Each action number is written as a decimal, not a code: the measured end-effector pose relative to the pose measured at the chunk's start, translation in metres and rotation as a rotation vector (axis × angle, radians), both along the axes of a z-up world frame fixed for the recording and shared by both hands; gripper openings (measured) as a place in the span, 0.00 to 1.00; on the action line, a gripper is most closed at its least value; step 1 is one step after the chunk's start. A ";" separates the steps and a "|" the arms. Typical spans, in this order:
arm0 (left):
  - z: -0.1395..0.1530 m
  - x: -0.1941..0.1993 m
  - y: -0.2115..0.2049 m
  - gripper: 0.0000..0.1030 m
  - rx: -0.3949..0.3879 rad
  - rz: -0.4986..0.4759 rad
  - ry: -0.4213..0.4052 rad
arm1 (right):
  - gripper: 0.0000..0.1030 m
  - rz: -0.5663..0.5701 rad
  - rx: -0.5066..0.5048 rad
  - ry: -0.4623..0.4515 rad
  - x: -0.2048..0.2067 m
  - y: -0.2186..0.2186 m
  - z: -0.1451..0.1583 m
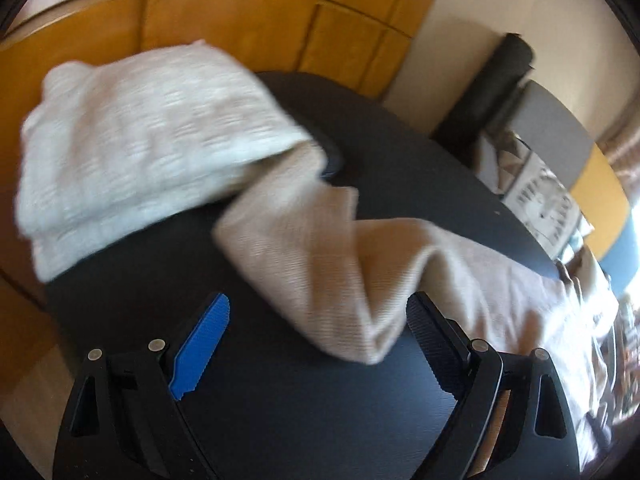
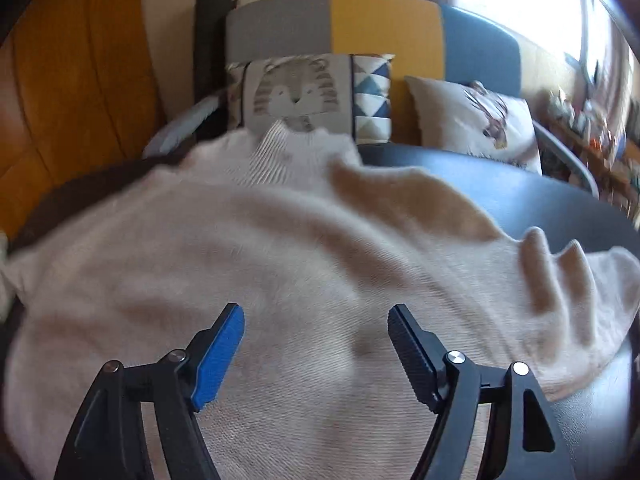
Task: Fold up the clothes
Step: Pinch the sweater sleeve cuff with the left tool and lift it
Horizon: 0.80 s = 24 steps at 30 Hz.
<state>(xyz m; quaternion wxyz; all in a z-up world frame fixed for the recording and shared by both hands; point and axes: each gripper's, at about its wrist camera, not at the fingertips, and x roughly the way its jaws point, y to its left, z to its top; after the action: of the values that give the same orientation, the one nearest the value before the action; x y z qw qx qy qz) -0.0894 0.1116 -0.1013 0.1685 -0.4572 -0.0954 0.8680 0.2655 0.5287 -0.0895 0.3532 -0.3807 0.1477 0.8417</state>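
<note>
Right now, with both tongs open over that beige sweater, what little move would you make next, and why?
Probably close the left tongs on the sleeve. It trails loose across the dark table, its end lying between their open jaws, while the sweater body is spread flat under the empty right tongs.

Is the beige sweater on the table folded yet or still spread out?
Still spread out. The beige sweater lies open across the black table, collar visible at its far edge, one sleeve trailing loose.
</note>
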 end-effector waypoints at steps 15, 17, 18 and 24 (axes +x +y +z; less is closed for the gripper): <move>-0.016 -0.008 0.052 0.34 -0.262 -0.110 0.095 | 0.80 0.003 -0.019 0.024 -0.001 0.005 -0.010; -0.010 -0.011 0.056 0.20 -0.255 -0.135 0.096 | 0.80 0.003 -0.017 0.022 -0.001 0.004 -0.010; -0.005 -0.014 0.056 0.20 -0.251 -0.142 0.099 | 0.80 0.002 -0.016 0.021 -0.002 0.004 -0.010; 0.054 -0.043 0.047 0.19 -0.212 -0.126 0.230 | 0.80 0.003 -0.015 0.018 0.000 0.005 -0.009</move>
<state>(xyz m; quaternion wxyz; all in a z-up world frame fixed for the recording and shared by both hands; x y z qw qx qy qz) -0.1324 0.1583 -0.0471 0.1832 -0.3750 0.0455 0.9076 0.2652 0.5332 -0.0985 0.3476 -0.3762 0.1564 0.8445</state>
